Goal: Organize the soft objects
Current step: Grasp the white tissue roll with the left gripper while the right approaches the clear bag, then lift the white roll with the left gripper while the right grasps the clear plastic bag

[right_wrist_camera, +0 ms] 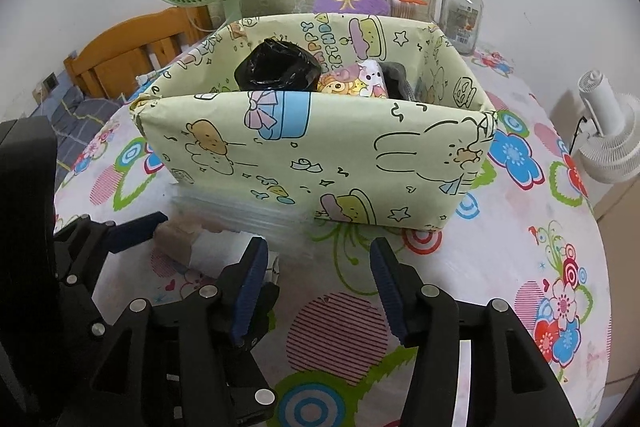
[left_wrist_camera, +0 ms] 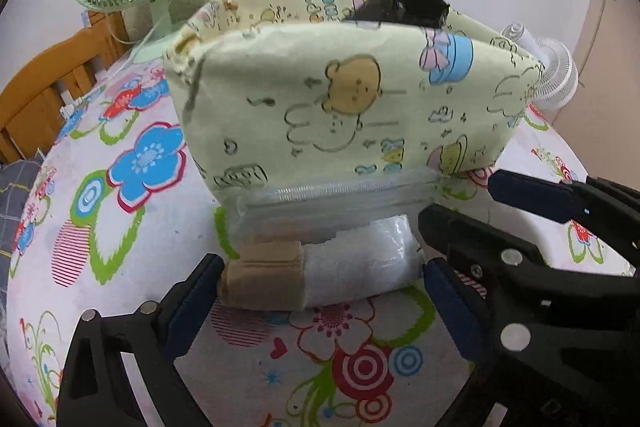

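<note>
We read "HAPPY BIRTHDAY" inside the pale green cartoon-print box (right_wrist_camera: 320, 163), our left gripper (left_wrist_camera: 320, 283) clamped on a white plastic-wrapped roll (left_wrist_camera: 352, 263) before it, our right gripper (right_wrist_camera: 320, 267) apart, empty.

Two near, downward views of box (left_wrist_camera: 320, 99)

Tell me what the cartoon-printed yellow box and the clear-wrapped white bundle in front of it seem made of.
Cartoon-printed yellow box: probably card covered in matte gift paper, creased and folded at its corners. Clear-wrapped white bundle: glossy plastic film over something white, apparently soft; tan tape at one end.
</note>
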Motion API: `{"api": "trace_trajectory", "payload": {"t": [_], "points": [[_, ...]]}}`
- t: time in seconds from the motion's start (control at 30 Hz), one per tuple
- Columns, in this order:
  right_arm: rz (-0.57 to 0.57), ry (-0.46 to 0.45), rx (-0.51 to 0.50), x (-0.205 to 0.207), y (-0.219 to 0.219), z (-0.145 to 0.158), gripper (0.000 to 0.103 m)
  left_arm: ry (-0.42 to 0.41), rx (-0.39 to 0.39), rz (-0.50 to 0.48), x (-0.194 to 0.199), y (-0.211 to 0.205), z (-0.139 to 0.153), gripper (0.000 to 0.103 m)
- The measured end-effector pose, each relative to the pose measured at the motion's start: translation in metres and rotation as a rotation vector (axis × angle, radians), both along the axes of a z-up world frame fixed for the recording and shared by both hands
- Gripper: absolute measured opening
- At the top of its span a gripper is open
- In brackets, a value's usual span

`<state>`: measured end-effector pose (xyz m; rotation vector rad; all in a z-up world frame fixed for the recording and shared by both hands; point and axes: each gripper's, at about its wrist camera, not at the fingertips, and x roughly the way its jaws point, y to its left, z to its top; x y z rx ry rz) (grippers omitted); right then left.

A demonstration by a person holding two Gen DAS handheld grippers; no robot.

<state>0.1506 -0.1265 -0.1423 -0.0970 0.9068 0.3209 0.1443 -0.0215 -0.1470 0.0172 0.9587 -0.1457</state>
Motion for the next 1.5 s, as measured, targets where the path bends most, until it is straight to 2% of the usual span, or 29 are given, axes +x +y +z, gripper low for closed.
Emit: {"api": "trace_trajectory", "payload": {"t": [0.1,0.2,0.27,0.6,0.8,1.07,1.27,1.5], "points": [[0.004,-0.001,-0.008,0.0,0.002,-0.001,0.06,0.012,-0.01,-0.007,-0.001,0.001,-0.004,0.095],[0.008,-0.01,-0.009,-0.001,0.003,0.0,0.066,0.005,0.007,-0.011,-0.003,0.001,-0.005,0.089],[0.008,-0.015,-0.009,-0.002,0.003,0.0,0.067,0.005,0.004,-0.01,-0.004,0.003,-0.005,0.082],[0.024,-0.031,-0.02,-0.005,0.01,0.004,0.068,-0.004,0.008,0.019,-0.014,0.016,0.0,0.069],[0.04,-0.059,-0.044,-0.007,0.016,0.009,0.068,0.002,0.019,0.041,-0.022,0.028,0.002,0.068],[0.114,-0.096,-0.073,-0.004,0.039,0.017,0.068,-0.004,0.026,0.058,-0.024,0.041,0.012,0.068],[0.143,-0.083,-0.1,0.007,0.053,0.013,0.068,0.013,0.041,0.048,-0.019,0.044,0.01,0.068],[0.175,-0.026,-0.106,0.015,0.062,0.0,0.068,0.019,0.054,0.035,-0.013,0.046,0.01,0.068]]}}
